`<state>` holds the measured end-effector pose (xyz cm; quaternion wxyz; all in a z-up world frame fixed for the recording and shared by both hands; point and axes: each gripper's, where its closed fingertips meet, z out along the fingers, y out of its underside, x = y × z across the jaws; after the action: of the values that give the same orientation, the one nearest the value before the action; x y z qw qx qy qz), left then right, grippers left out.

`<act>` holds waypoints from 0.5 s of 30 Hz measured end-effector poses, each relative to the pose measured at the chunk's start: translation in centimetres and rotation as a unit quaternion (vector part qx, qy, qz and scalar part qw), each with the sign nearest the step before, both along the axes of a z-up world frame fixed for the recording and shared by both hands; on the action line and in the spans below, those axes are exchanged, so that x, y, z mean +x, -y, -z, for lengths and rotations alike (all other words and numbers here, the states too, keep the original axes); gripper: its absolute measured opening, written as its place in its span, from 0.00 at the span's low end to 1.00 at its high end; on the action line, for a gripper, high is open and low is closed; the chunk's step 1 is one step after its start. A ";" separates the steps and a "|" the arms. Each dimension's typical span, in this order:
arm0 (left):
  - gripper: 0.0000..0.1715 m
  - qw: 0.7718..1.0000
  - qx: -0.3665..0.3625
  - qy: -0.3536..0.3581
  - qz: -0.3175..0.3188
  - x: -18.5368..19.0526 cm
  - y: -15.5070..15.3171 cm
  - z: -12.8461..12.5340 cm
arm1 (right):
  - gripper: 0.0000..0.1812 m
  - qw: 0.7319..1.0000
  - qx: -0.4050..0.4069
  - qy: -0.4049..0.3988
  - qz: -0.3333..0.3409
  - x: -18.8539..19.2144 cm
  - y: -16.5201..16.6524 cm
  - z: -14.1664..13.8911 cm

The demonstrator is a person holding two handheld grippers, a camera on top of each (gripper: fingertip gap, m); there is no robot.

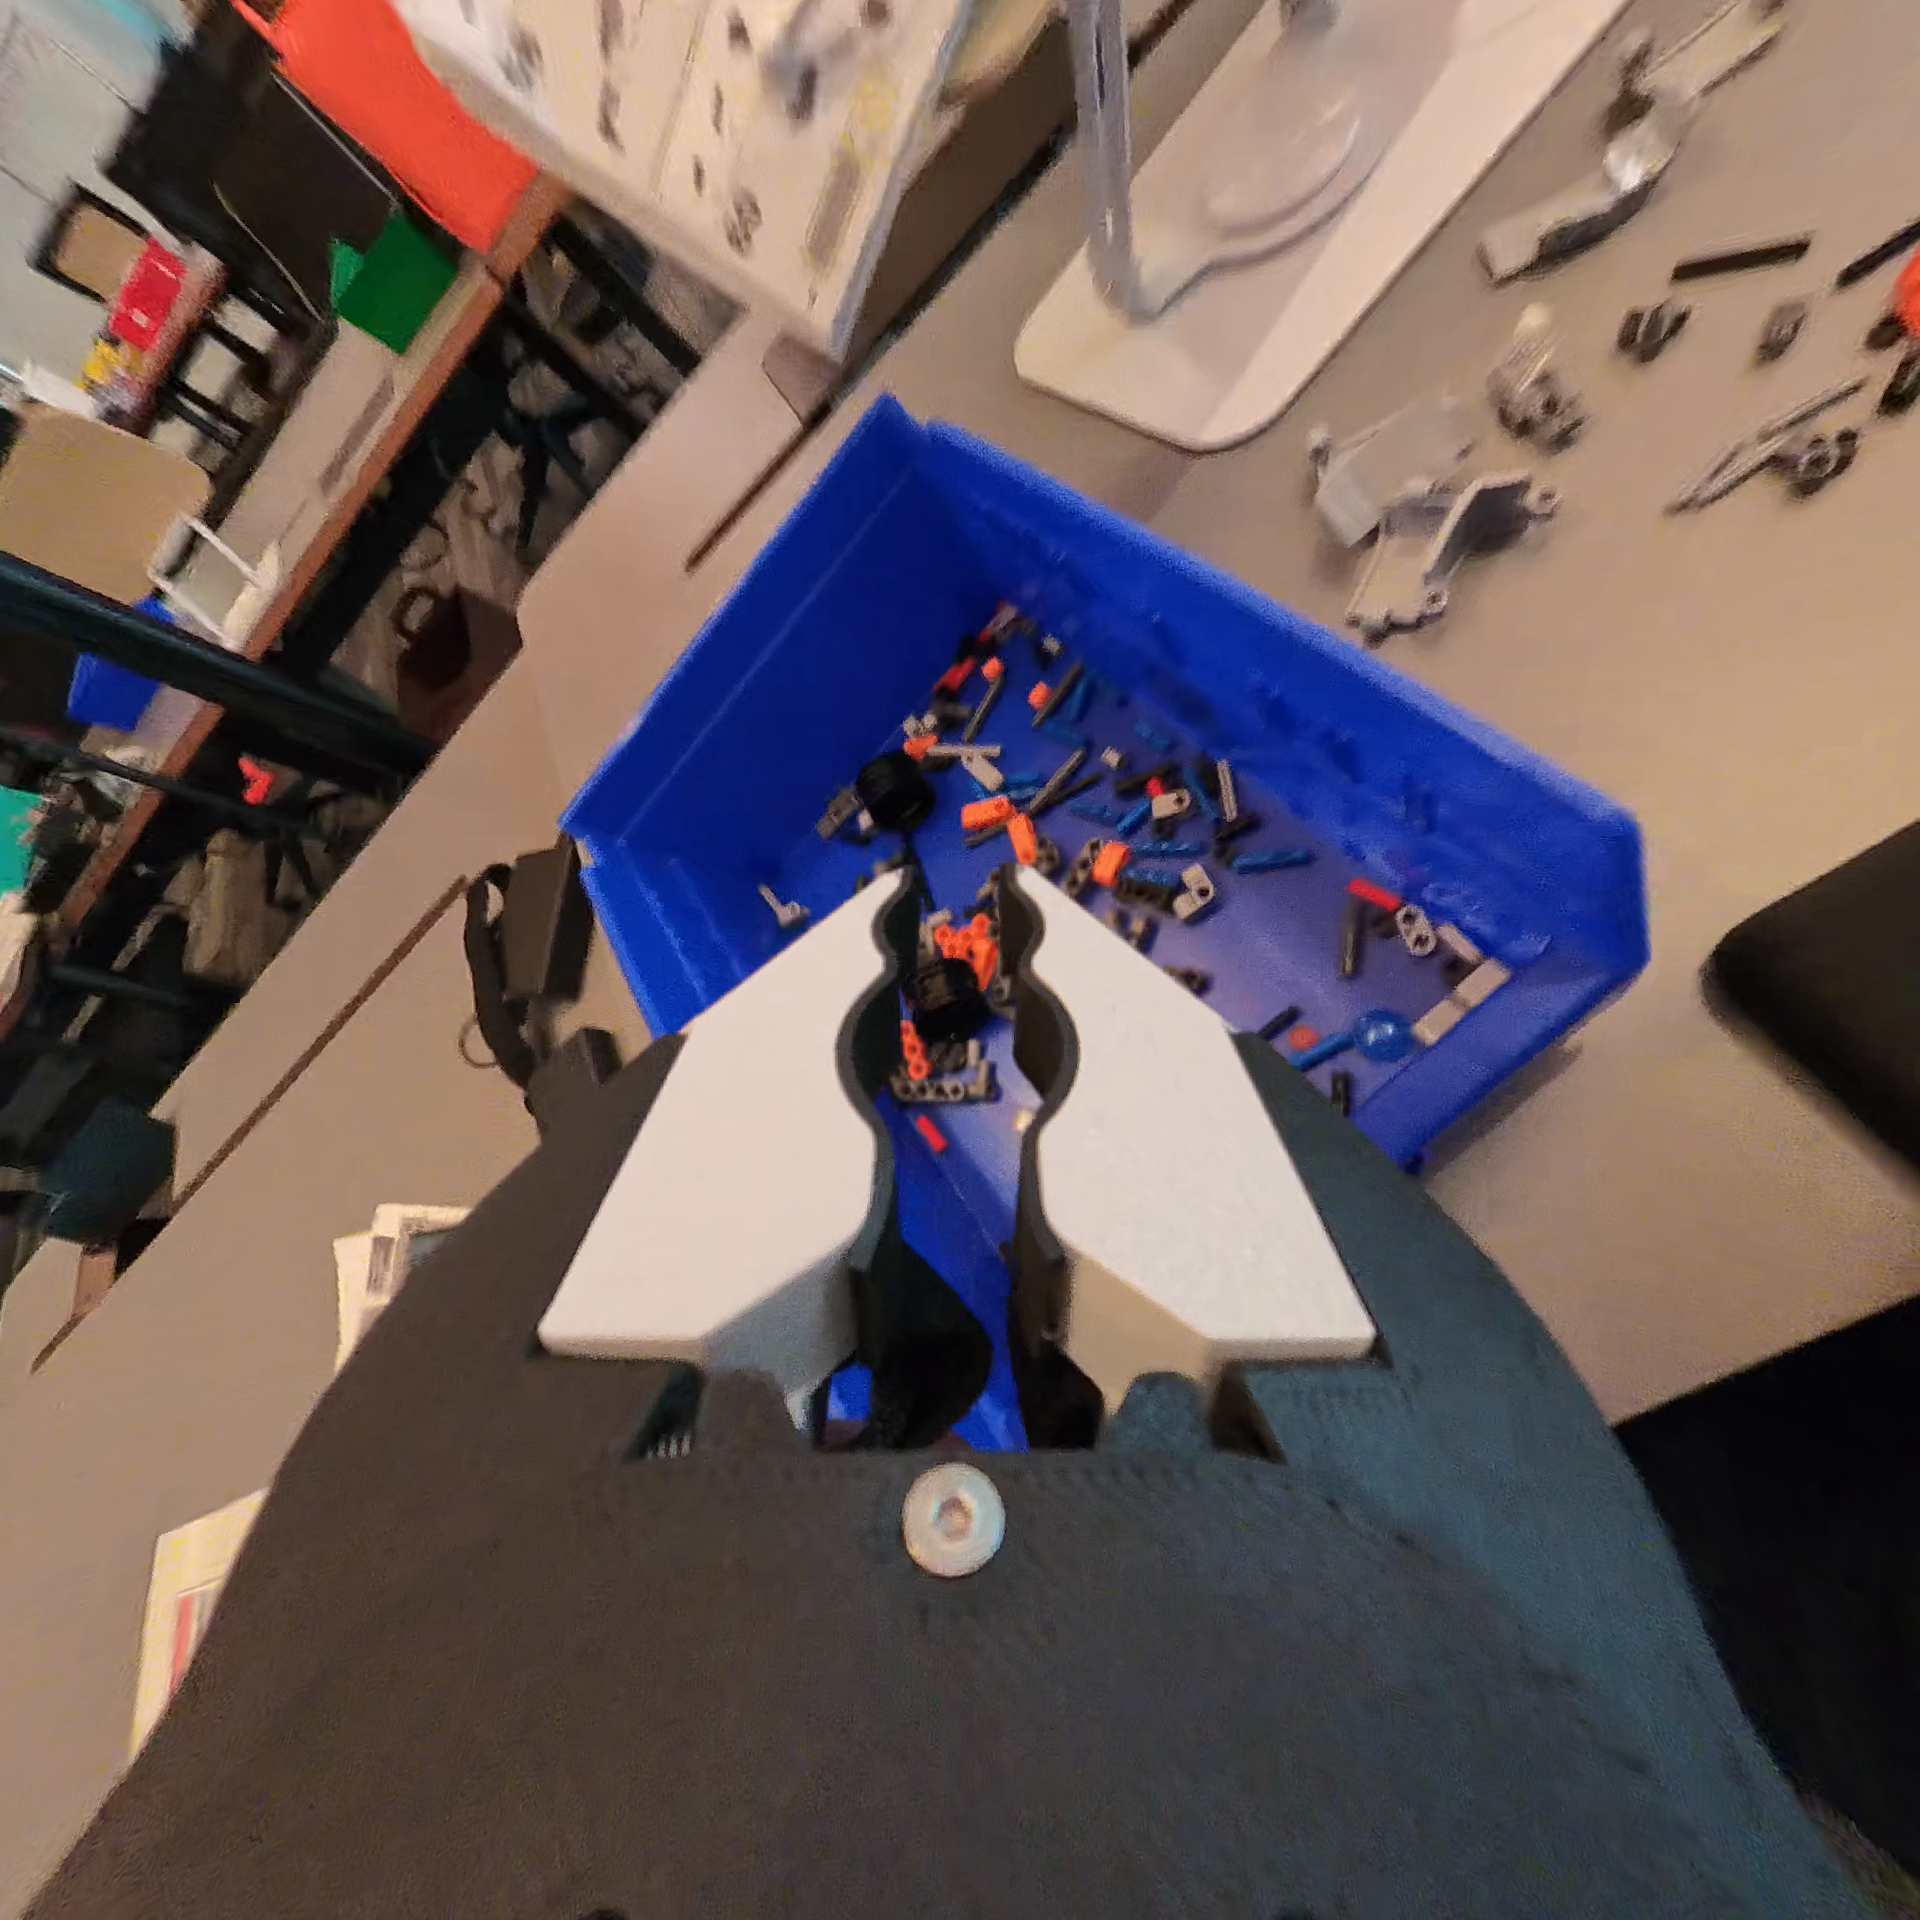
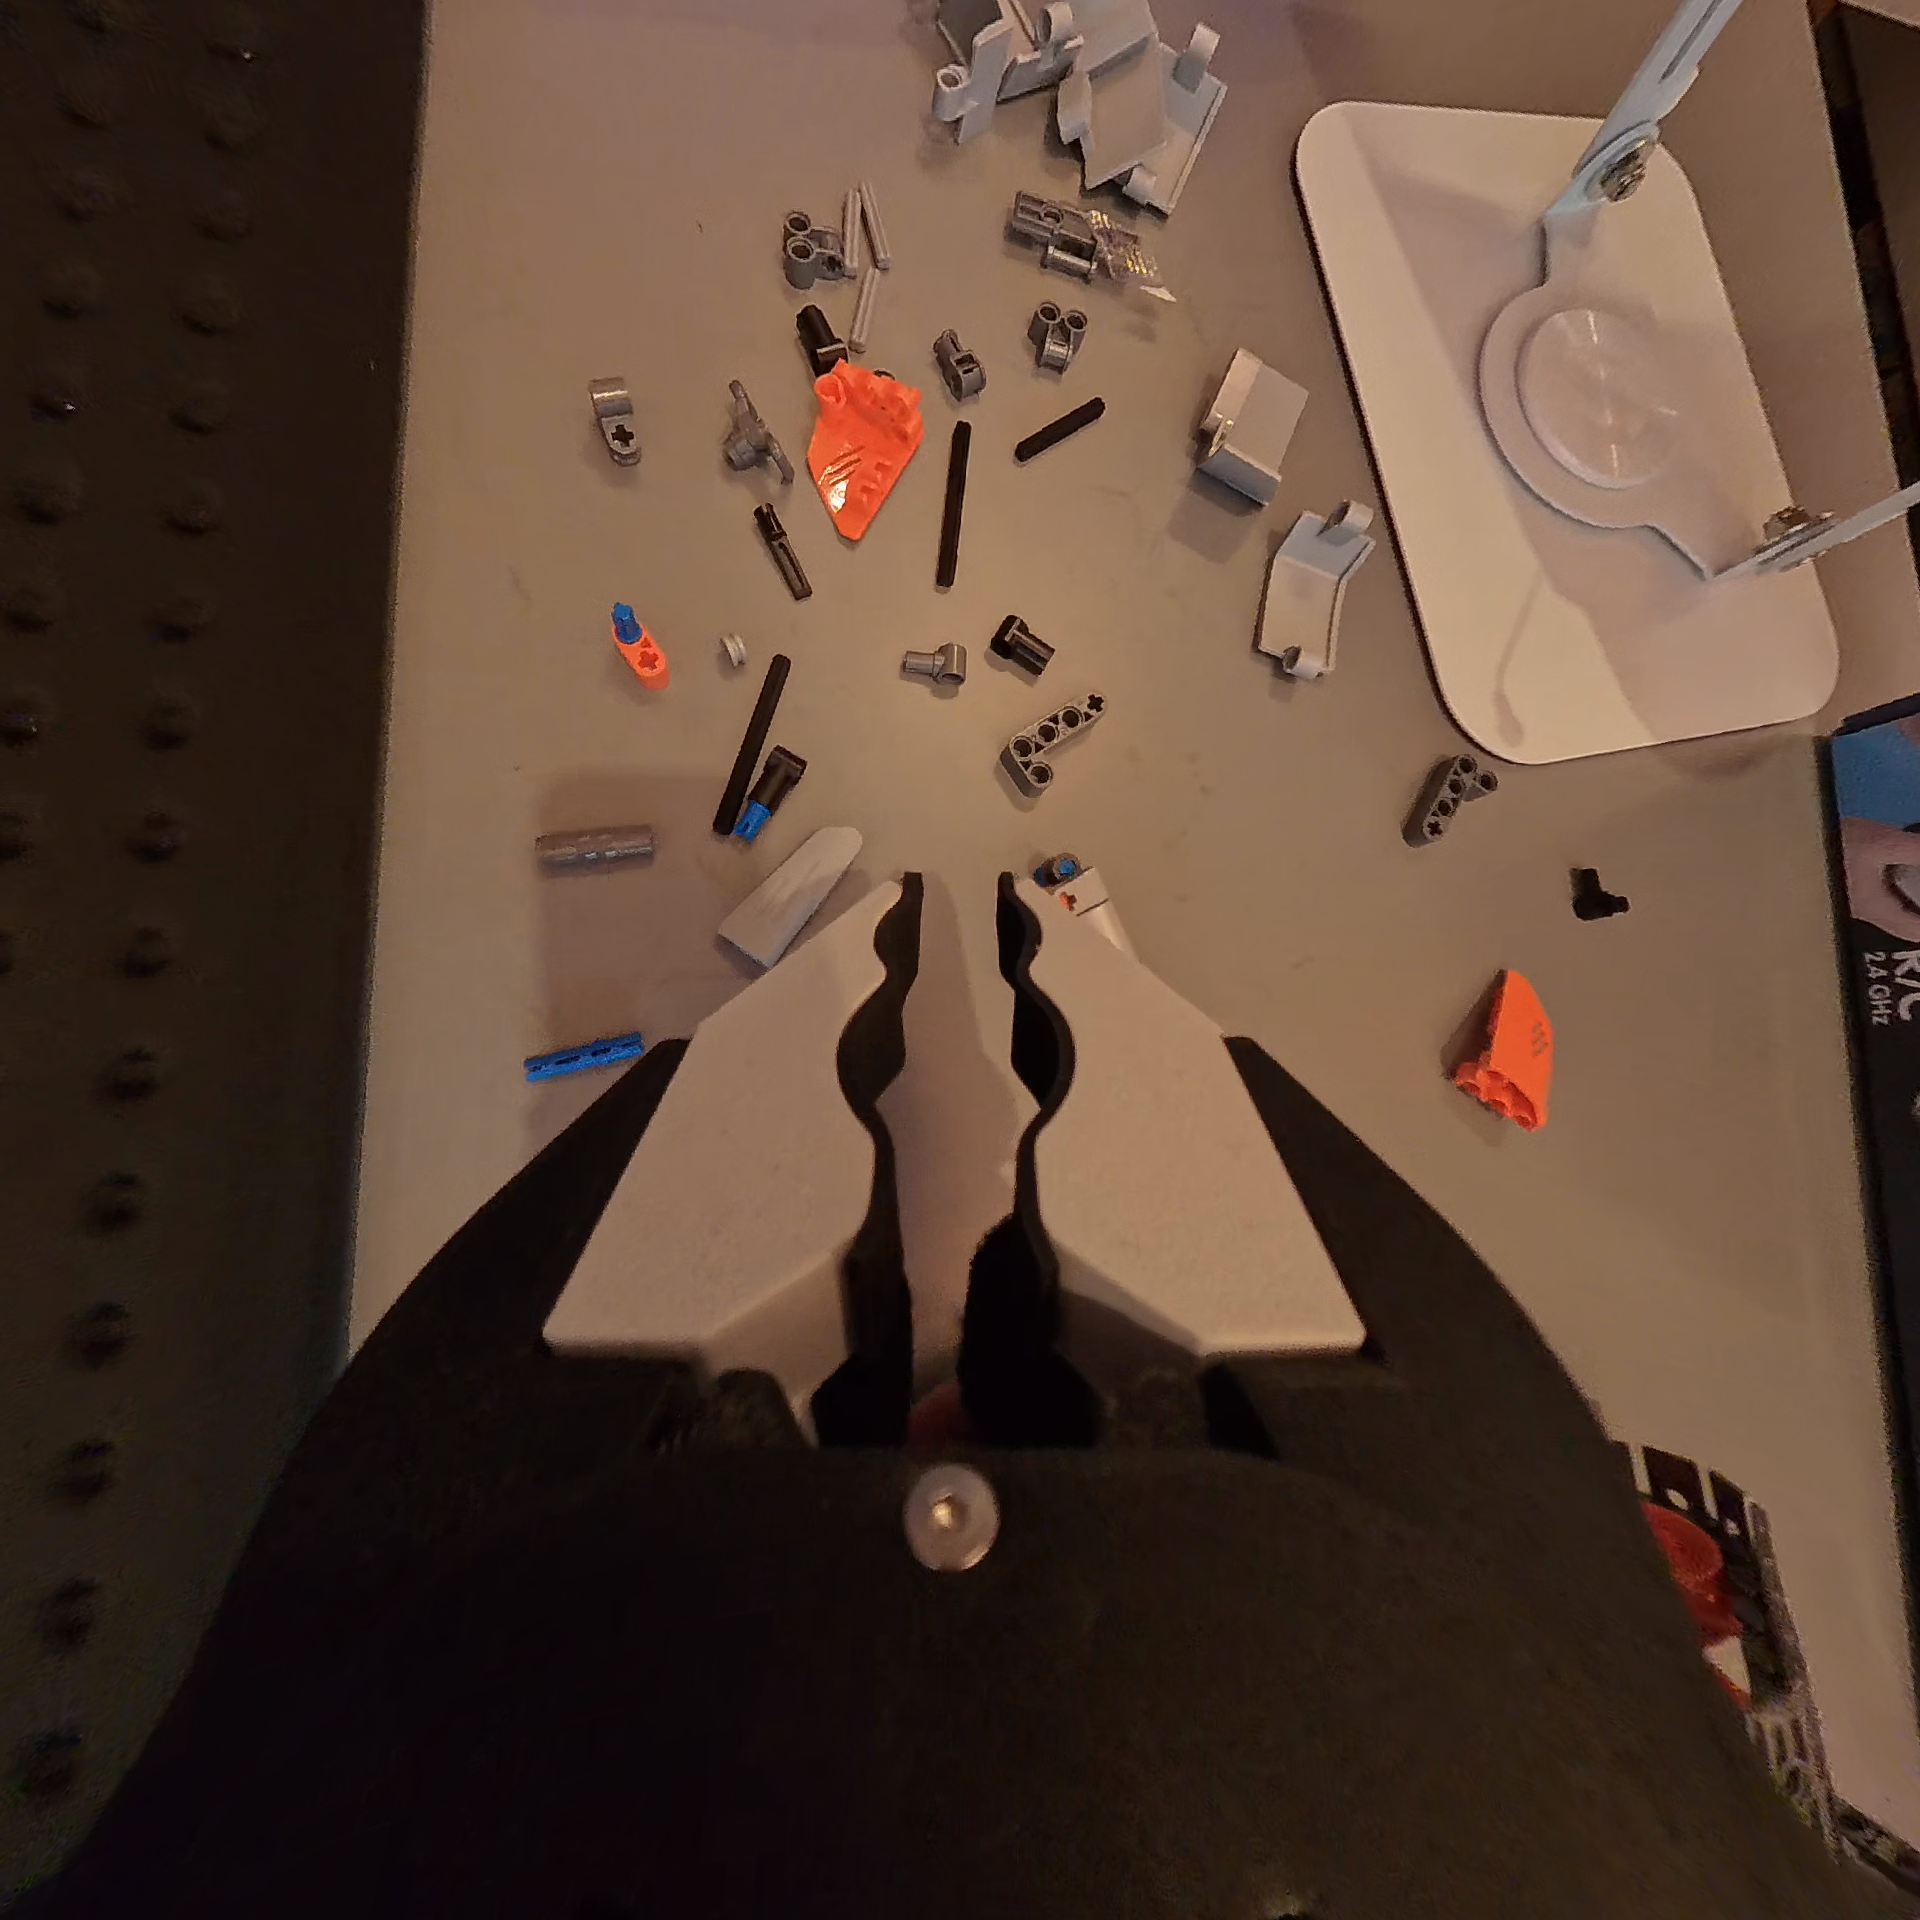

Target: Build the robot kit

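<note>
the blue bin (image 1: 1195,623) sits by the tabletop (image 1: 1558,1039) edge with little toy bricks (image 1: 1101,831) in it, stiff, light, easy to pinch at a wall. the left tongs (image 1: 956,883) hang over it, a bit apart, holding nothing. the right tongs (image 2: 958,883) are parted and bare too, over loose bricks (image 2: 862,447); a dark box (image 2: 1870,935) has writing.

Each tool, left (image 1: 958,883) and right (image 2: 958,883), had a black textured body, one silver screw, and two pale grey fingers (image 1: 774,1091) with wavy black inner pads.
</note>
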<state>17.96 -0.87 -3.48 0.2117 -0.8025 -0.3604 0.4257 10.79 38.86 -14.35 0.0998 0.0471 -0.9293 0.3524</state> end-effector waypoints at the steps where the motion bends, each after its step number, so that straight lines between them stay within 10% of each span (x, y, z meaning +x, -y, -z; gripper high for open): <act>1: 0.08 1.000 0.004 0.031 0.005 0.0 0.2 1.1 | 0.07 1.000 0.001 0.002 -0.001 0.0 0.1 0.2; 15: 0.08 0.933 0.000 0.360 -0.025 3.0 3.0 13.8 | 0.07 1.000 0.017 0.020 -0.013 0.2 0.2 1.6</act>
<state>20.98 -3.90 -17.30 0.0572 -0.8929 -0.4320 0.1131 11.01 38.64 -15.98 0.0756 0.0536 -0.9362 0.3390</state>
